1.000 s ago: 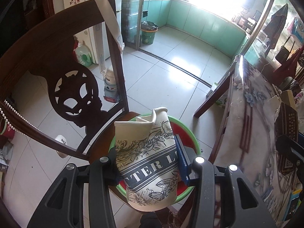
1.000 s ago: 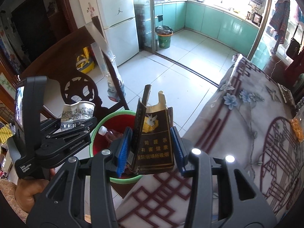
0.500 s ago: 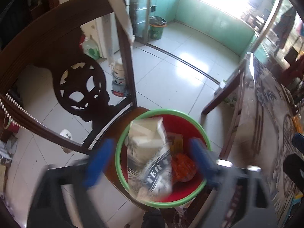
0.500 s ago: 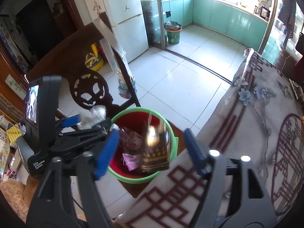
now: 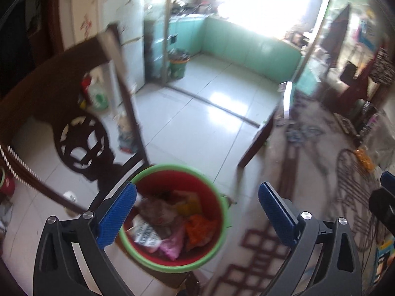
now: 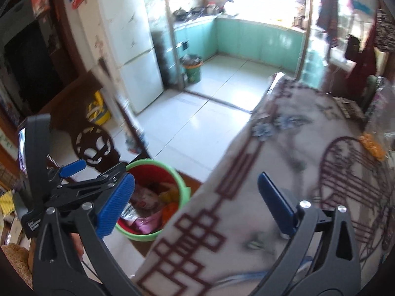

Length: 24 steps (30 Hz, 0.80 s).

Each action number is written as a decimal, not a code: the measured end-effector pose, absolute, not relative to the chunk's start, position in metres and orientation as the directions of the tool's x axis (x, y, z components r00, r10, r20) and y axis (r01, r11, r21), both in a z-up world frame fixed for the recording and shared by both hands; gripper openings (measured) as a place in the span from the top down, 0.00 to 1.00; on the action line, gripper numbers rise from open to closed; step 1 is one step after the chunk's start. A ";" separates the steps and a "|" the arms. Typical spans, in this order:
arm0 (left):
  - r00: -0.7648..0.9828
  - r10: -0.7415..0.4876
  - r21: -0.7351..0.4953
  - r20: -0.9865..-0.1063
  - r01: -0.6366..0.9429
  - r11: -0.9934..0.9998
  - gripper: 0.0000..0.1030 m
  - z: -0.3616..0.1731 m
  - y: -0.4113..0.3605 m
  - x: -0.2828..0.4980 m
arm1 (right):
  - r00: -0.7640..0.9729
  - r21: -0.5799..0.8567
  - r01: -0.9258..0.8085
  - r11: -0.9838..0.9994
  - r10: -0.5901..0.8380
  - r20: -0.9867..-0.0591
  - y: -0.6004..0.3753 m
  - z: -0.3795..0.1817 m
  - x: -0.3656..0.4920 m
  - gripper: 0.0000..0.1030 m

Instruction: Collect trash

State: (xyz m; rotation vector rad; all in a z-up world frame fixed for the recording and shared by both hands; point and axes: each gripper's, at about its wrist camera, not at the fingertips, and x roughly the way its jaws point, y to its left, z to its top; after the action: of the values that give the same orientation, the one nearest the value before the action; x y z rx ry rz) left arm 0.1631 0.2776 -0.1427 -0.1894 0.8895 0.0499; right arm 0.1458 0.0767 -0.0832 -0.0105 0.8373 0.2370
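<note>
The desk (image 6: 284,153), under a cloth with a dark red lattice pattern, fills the right of both views, and a carved wooden chair (image 5: 81,143) stands to the left. On the chair's seat, just beside the desk edge, sits the red bucket (image 5: 217,194) with a green rim, upright with its mouth facing up. Trash (image 5: 167,224) lies heaped inside: a printed paper cup (image 5: 145,234) on its side, its long axis running up-left to down-right, among pink and orange wrappers. The left tongs (image 5: 197,214) hang over the bucket, which shows between their blue pads; jaws opening, nearly at full spread, gripping nothing. The right tongs (image 6: 197,204) are above the desk edge, the bucket beside their left pad; jaws opening wide, empty.
</note>
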 end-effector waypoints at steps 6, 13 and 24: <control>0.722 -0.088 -0.182 -0.686 -0.053 0.982 0.08 -0.103 0.214 0.131 | 0.747 0.079 -0.166 0.983 0.178 -0.640 0.006 -0.056 0.106 0.05; 0.845 -0.096 -0.258 -0.526 -0.051 0.965 0.08 -0.067 0.137 0.070 | 0.913 0.085 -0.089 0.992 0.116 -0.390 -0.083 -0.021 0.032 0.04; 0.912 0.028 -0.085 -0.410 -0.069 0.994 0.07 -0.022 0.024 0.012 | 0.905 0.065 -0.049 0.997 0.072 -0.420 -0.172 0.009 -0.016 0.04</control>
State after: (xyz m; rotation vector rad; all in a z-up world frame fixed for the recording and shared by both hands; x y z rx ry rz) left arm 0.0116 0.0237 -0.0219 -0.0988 0.4203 0.0497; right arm -0.0157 -0.1719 0.0090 0.0532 0.4356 0.0623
